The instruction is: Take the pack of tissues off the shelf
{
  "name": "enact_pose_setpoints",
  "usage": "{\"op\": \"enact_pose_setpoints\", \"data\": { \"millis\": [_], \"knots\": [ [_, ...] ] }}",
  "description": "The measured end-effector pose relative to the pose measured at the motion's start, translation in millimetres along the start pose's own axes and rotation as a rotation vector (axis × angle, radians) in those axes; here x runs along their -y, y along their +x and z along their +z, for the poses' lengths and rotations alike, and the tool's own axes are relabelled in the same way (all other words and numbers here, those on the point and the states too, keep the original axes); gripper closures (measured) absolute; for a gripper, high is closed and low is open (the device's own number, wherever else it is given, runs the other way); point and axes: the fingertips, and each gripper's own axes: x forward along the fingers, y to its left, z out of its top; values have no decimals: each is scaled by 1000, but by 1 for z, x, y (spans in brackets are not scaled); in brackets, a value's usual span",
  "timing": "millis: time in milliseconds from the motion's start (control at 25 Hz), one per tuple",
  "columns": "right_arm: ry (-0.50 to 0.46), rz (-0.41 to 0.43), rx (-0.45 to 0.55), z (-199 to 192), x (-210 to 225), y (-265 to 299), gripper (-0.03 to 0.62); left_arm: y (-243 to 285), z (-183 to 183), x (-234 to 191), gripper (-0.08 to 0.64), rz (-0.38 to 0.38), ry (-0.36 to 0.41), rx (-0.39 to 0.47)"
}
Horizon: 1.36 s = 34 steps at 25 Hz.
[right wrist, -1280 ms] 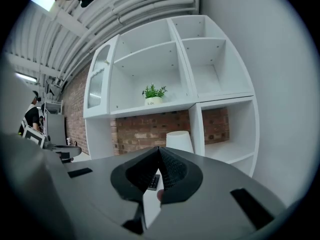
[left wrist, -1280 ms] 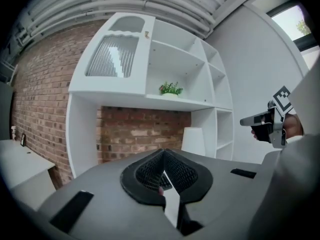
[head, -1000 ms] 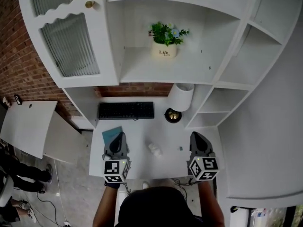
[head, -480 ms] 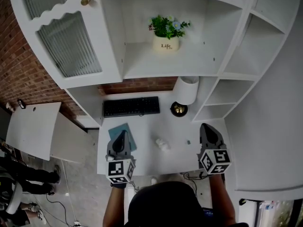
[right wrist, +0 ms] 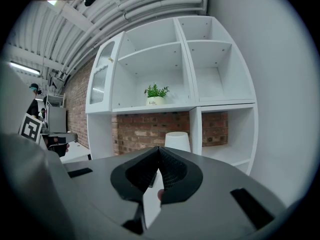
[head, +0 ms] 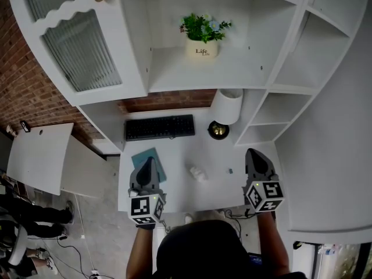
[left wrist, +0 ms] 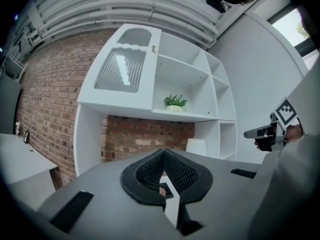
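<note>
Both left gripper (head: 147, 161) and right gripper (head: 251, 153) have fingers clenched empty; only head view shows teal pad (head: 158, 163).

The head camera is looking steeply down over the desk (head: 218, 186), left gripper (head: 147, 161) and right gripper (head: 253, 154), while each gripper's camera is facing level past its jaws toward the shelf unit (head: 192, 74) ahead, both sharing the potted plant (head: 201, 36).

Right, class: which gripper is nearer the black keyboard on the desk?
Left. The left gripper is just in front of the keyboard, near its middle. The right gripper is off past the keyboard's right end, closer to the lamp.
</note>
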Motion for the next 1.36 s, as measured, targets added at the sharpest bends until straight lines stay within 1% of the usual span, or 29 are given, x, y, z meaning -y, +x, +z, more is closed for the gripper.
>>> {"op": "enact_pose_setpoints", "data": {
  "millis": [320, 480, 800, 960, 1080, 1120, 1200, 1280, 1360],
  "knots": [
    [-15, 55, 9, 2, -12, 8, 589, -6, 0, -1, 543, 18, 6, -4],
    [-36, 61, 5, 4, -13, 9, 589, -8, -1, 2, 543, 15, -8, -4],
    [-83, 63, 17, 10, -15, 5, 589, -9, -9, 29, 543, -49, -31, -17],
    [-127, 74, 9, 6, -17, 3, 589, -14, -14, 31, 543, -50, -5, -19],
    [-166, 74, -7, 4, -14, 2, 589, -20, -30, 19, 543, -4, 73, -78],
    [-172, 74, -1, 6, -14, 3, 589, -21, -32, 15, 543, -2, 84, -88],
    [-178, 98, 18, 10, -19, 7, 589, -21, -25, 16, 543, -39, 51, -46],
    [-194, 148, 32, 13, -29, 16, 589, -20, -17, 20, 543, -76, 12, 15],
    [-222, 198, 42, 16, -41, 29, 589, -16, -12, 23, 543, -98, -3, 61]
  ]
}}
